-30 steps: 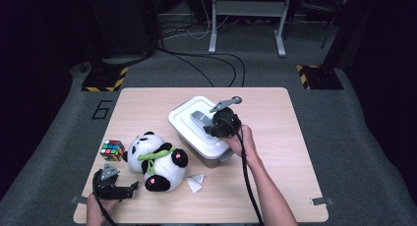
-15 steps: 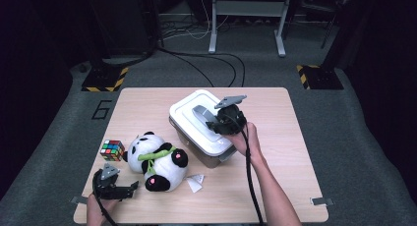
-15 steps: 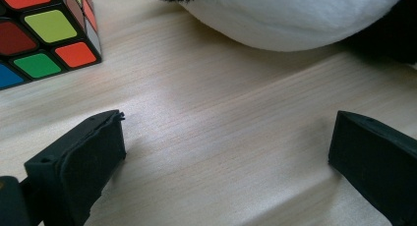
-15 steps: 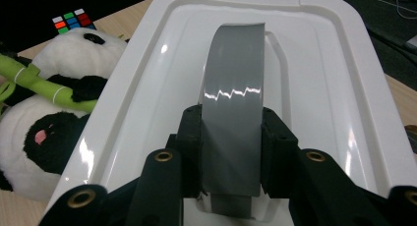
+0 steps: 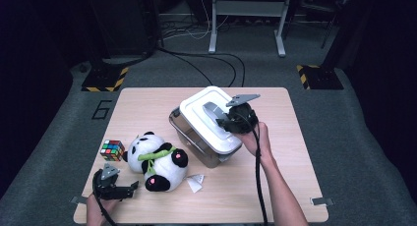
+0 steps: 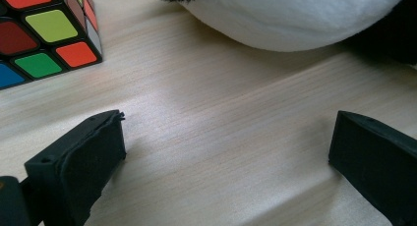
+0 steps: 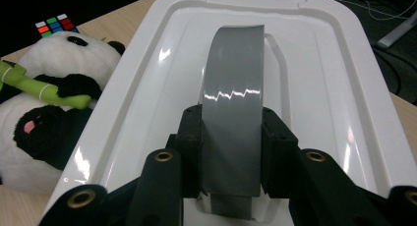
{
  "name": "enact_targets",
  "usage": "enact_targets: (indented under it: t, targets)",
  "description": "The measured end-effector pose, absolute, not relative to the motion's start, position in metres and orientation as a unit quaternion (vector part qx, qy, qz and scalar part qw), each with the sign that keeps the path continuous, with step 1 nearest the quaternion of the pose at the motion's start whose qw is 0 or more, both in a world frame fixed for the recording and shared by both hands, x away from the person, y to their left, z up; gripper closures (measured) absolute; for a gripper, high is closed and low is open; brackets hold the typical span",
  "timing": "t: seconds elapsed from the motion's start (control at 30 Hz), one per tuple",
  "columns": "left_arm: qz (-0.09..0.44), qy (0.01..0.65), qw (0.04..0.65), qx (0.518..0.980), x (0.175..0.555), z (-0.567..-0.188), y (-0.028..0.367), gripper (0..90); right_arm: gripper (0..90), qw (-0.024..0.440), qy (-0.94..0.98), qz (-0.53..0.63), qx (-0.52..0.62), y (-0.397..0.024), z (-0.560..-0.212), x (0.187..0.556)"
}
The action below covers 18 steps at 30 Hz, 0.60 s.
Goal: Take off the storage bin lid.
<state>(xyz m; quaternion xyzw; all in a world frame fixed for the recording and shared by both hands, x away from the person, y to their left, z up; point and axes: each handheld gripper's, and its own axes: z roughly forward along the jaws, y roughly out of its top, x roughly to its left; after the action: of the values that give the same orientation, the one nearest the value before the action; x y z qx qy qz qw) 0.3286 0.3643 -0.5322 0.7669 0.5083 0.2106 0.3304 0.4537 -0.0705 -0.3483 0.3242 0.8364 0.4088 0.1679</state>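
Right claw (image 7: 230, 152) clamped on grey lid handle (image 7: 232, 113), left claw (image 6: 221, 157) wide open, floor mark "6" (image 5: 101, 109).

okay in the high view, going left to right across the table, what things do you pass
Rubik's cube → plush panda → small white paper tag → lidded white storage box, its grey handle gripped by the right claw.

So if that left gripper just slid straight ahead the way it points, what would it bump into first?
Probably the toy panda. The left gripper has open jaws over bare table, and the panda's white body lies straight ahead. The puzzle cube sits off to one side, likely missed.
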Motion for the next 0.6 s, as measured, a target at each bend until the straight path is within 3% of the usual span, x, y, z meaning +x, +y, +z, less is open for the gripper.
enact_targets:
  t: [0.6]
  targets:
    - [0.216,0.510,0.329,0.765,0.330,-0.532,0.363,0.0,67.2,0.194,0.806,0.416,0.373,-0.121,-0.335,0.448]
